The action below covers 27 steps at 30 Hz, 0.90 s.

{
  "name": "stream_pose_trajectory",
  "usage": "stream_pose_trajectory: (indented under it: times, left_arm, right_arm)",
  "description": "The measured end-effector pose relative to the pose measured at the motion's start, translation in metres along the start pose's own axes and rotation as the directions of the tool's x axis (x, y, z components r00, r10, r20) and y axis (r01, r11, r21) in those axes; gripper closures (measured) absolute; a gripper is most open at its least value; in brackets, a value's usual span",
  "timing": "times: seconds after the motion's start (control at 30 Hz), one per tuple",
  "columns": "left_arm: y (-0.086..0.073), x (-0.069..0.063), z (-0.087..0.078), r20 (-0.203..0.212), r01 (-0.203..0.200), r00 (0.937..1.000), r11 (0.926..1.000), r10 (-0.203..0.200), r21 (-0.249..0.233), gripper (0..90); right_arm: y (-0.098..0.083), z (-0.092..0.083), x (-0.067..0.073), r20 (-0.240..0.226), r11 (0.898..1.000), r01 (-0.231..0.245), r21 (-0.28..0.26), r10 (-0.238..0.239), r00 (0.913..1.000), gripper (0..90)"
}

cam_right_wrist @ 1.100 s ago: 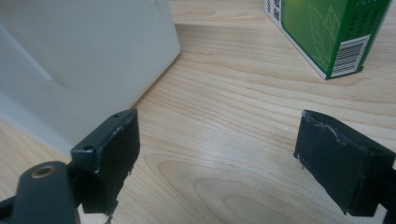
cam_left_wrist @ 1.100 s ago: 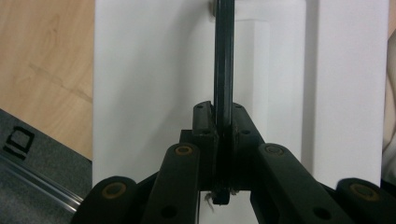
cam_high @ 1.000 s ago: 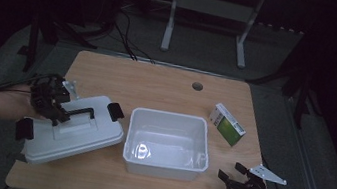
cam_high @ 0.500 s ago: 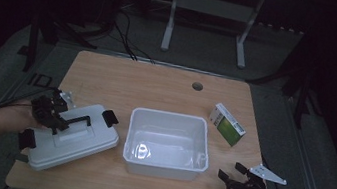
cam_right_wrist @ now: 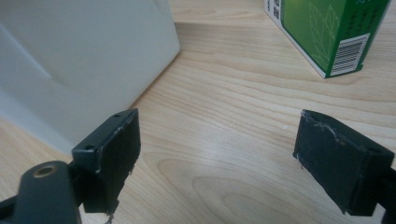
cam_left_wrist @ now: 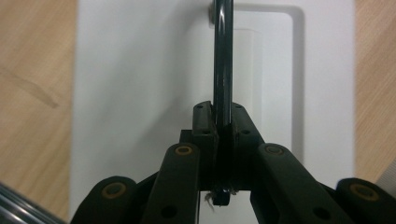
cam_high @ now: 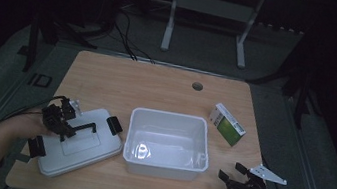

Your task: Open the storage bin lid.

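Plastic lid [cam_high: 78, 149], white and flat, lies at 9 o'clock of the tub [cam_high: 167, 145], likely light and stiff. Left gripper [cam_left_wrist: 222, 125] pinches its thin black handle [cam_left_wrist: 223, 56], the sensible hold, though probably slick. Right gripper [cam_right_wrist: 215, 154] hangs spread over the table [cam_right_wrist: 243, 140].

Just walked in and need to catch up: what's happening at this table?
A person works with two handheld grippers. The left gripper is clamped on the black handle of a white lid lying on the table beside an open white bin. The right gripper hovers open near a green box.
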<state>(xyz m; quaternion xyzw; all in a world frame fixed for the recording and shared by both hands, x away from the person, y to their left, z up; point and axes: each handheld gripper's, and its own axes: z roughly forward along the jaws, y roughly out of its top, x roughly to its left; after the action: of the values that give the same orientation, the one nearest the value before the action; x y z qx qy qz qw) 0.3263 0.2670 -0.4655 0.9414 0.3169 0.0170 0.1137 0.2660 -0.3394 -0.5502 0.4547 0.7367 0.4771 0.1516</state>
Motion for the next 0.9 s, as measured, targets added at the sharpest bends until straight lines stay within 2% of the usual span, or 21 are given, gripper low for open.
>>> stream_pose_trajectory:
  times: [0.03, 0.37, 0.47, 0.63, 0.73, 0.8, 0.87, 0.9]
  left_arm:
    - [0.0, 0.0, 0.002, 0.007, 0.006, 1.0, 0.9999, -0.006, -0.01, 83.8]
    - [-0.002, 0.001, 0.017, 0.031, 0.012, 0.9994, 0.9999, -0.012, 0.011, 83.8]
    - [-0.003, 0.002, 0.017, 0.038, 0.02, 0.9991, 0.9998, -0.02, 0.0, 83.7]
    - [-0.003, 0.003, 0.017, 0.038, 0.02, 0.9991, 0.9997, -0.021, 0.01, 83.6]
    - [-0.003, 0.005, 0.017, 0.006, 0.019, 0.9998, 0.9998, -0.019, 0.004, 81.9]
    - [-0.003, 0.008, 0.016, -0.021, 0.042, 0.9989, 0.9989, -0.042, -0.02, 77.5]
    - [-0.003, 0.011, 0.013, -0.026, 0.072, 0.997, 0.9966, -0.073, -0.04, 72.0]
    - [-0.003, 0.012, 0.013, -0.032, 0.069, 0.997, 0.997, -0.07, -0.034, 70.1]
  right_arm:
    - [0.0, 0.0, 0.0, -0.001, 1.0, 0.002, 0.001, -0.002, 1.0, 14.3]
    - [0.0, -0.003, -0.003, 0.0, 1.0, -0.011, -0.008, 0.011, 0.9999, 14.3]
    - [0.0, -0.004, -0.003, 0.0, 1.0, -0.009, -0.006, 0.009, 1.0, 14.3]
    - [0.003, -0.007, -0.003, -0.002, 0.999, -0.023, -0.025, 0.023, 0.9997, 13.8]
    - [0.005, -0.009, -0.001, 0.002, 0.999, -0.018, -0.038, 0.018, 0.9998, 13.6]
    - [0.006, -0.011, 0.0, 0.011, 0.999, -0.008, -0.042, 0.009, 0.9999, 13.4]
    - [0.007, -0.011, 0.001, 0.007, 0.999, -0.007, -0.039, 0.007, 0.9999, 13.0]
    - [0.007, -0.011, 0.001, 0.009, 0.999, -0.007, -0.036, 0.007, 0.9999, 12.8]
